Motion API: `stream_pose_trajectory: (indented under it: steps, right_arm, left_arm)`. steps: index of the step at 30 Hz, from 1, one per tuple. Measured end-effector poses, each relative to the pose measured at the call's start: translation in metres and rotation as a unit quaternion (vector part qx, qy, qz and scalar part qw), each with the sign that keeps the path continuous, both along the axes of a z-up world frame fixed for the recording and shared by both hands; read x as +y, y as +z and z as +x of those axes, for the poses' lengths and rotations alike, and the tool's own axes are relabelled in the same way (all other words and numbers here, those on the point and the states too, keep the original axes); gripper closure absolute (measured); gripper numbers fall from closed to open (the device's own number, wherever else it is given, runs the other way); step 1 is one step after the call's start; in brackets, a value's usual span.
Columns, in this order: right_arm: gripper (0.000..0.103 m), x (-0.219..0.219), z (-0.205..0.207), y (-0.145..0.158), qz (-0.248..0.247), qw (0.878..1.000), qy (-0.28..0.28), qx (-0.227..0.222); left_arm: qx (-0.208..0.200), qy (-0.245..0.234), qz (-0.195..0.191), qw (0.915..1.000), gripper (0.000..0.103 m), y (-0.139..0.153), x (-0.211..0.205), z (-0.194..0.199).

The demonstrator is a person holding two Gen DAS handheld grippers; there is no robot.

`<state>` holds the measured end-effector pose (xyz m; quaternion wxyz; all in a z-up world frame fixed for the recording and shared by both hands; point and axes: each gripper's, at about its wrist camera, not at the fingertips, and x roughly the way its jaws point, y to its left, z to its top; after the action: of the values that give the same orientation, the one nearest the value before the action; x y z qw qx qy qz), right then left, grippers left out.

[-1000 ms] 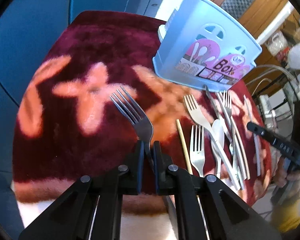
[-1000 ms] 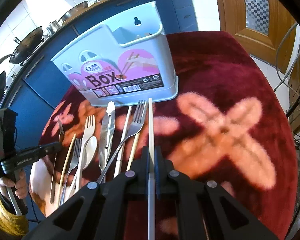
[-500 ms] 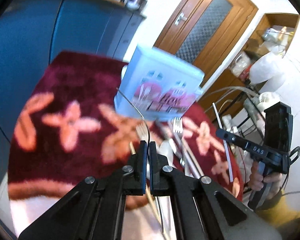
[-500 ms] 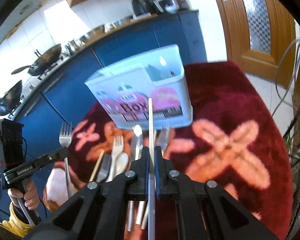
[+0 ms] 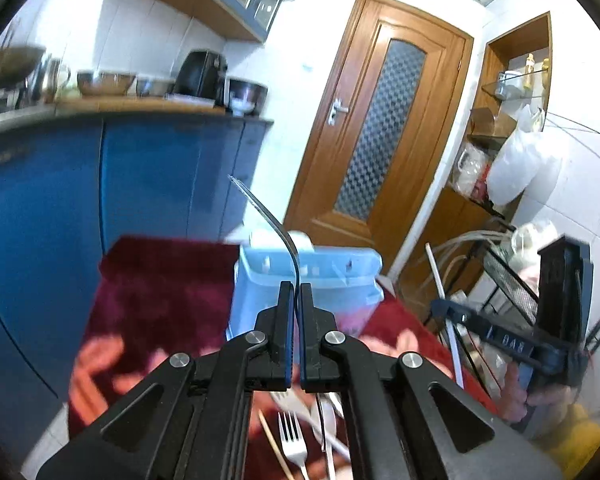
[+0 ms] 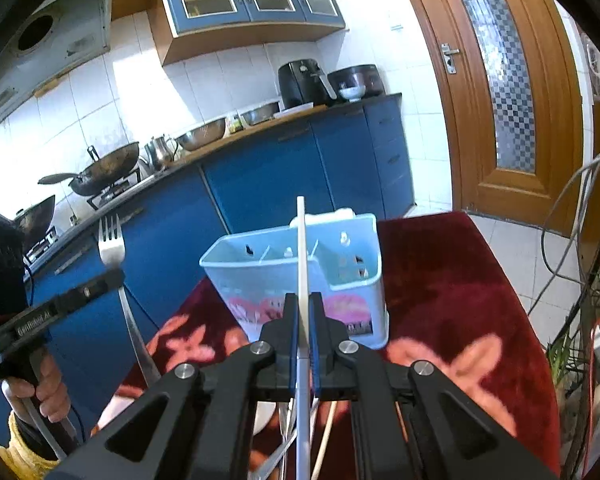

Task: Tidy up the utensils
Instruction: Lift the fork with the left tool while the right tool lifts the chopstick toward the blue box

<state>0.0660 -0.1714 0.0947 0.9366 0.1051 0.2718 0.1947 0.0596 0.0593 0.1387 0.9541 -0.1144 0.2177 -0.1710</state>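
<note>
Each wrist camera looks forward and slightly down along its own claw, from above the worktop (image 5: 160,280); both share the blue box (image 6: 300,272) (and the door (image 5: 380,140)).

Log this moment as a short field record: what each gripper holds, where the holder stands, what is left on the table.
left gripper: shut on a metal fork, tines up, lifted clear of the table
right gripper: shut on a white chopstick, tip pointing toward the holder
utensil holder: light blue plastic, upright on the red floral cloth, compartments look empty
left on the table: a fork, a wooden chopstick and other cutlery, partly hidden by the grippers
placed so far: nothing visible in the holder
</note>
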Motion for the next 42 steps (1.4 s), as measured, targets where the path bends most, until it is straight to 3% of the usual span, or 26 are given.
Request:
stream_pose_trajectory:
  steps: [9, 18, 26, 42]
  right_arm:
    - [0.097, 0.0, 0.04, 0.016, 0.004, 0.998, -0.026, -0.06]
    - [0.097, 0.008, 0.087, 0.029, 0.008, 0.988, -0.062, -0.143]
    - [0.097, 0.023, 0.123, 0.004, -0.005, 0.983, -0.076, -0.167]
    - [0.097, 0.033, 0.123, -0.037, -0.034, 0.987, -0.058, -0.148]
  left_arm:
    - [-0.062, 0.05, 0.049, 0.9956, 0.103, 0.047, -0.015, 0.05]
    - [-0.09, 0.064, 0.066, 0.9917, 0.103, 0.058, -0.031, 0.097]
    - [-0.089, 0.067, 0.08, 0.9905, 0.103, 0.032, -0.043, 0.123]
    - [-0.072, 0.041, 0.089, 0.9925, 0.103, -0.025, -0.048, 0.127]
